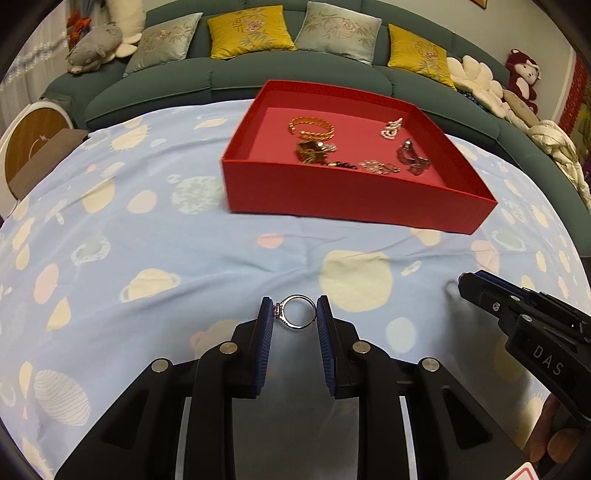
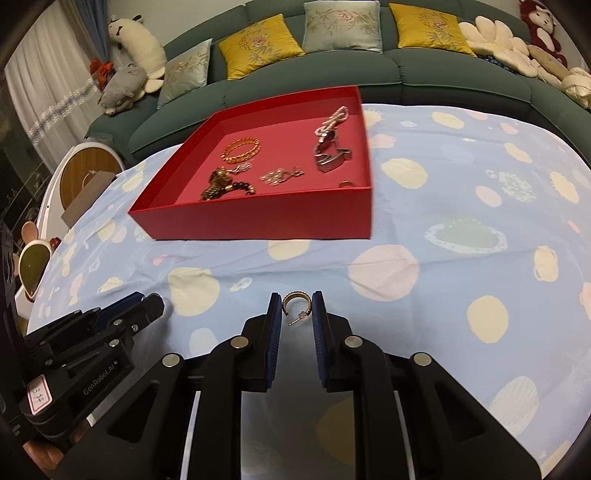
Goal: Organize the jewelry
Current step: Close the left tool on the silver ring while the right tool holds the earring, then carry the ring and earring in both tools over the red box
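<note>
Here the left tongs [image 1: 294, 312] pinch a silver ring [image 1: 295, 312] between blue pads, while the right tongs [image 2: 296, 308] are clamped on a gold hoop earring [image 2: 296, 301] — both held above the cloth. Beyond them sits the red tray [image 1: 354, 206], holding a gold bangle [image 1: 312, 127], a pearl strand [image 2: 334, 120] and other pieces; nothing lies between tongs and tray. The worktop wears a blue planet-print cloth [image 1: 147, 221]. Behind runs a green sofa [image 1: 229, 77] with yellow and grey cushions and plush toys.

Green sofa [image 1: 229, 79] behind, yellow and grey cushions [image 1: 248, 31], white curtain [image 2: 40, 74] left
</note>
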Tool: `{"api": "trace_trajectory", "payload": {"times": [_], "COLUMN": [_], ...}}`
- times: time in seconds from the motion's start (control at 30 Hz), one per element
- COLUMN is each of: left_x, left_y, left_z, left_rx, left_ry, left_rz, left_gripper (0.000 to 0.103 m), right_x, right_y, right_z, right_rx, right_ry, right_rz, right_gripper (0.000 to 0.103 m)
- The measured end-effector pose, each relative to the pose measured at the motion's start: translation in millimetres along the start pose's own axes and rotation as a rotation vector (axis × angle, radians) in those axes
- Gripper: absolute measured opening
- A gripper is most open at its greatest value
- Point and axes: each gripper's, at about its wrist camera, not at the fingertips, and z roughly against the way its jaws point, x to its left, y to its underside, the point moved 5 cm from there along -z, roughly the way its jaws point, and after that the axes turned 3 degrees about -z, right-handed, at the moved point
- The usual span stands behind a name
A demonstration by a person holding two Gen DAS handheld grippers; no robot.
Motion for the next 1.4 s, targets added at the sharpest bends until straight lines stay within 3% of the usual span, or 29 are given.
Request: {"api": "trace_trajectory", "payload": {"times": [0.17, 0.43, 1.0, 1.2, 1.4], "left_x": [10.6, -2.4, -5.7, 1.1, 6.7], "left_y": [16.4, 33.9, 57.7, 51.4, 27.6], "left_z": [5.3, 16.0, 33.5, 45.7, 65.8], "left_rx": [0.006, 0.006, 0.043, 0.023, -0.031], "left_ry": [-0.001, 0.017, 0.068, 0.073, 0.064], "left_rz": [0.005, -0.049, -0.04, -0.026, -0.032], "left_gripper": [0.021, 0.021, 0.021, 0.021, 0.021], "right_x": [25.4, 30.6, 29.6, 35.7, 42.7], "right_y": [17.1, 39.3, 73.7, 73.4, 51.1], "right_z": [-14.3, -1.3, 35.7, 48.0, 66.4], "right_rx": [0.046, 0.032, 0.067, 0.046, -0.007], "right_ry": [-0.018, 0.016, 0.043, 0.046, 0.039], "right_rz": [0.075, 0.125, 0.015, 0.006, 0.008], "right_gripper": [0.016, 0.016, 0.016, 0.016, 0.016]}}
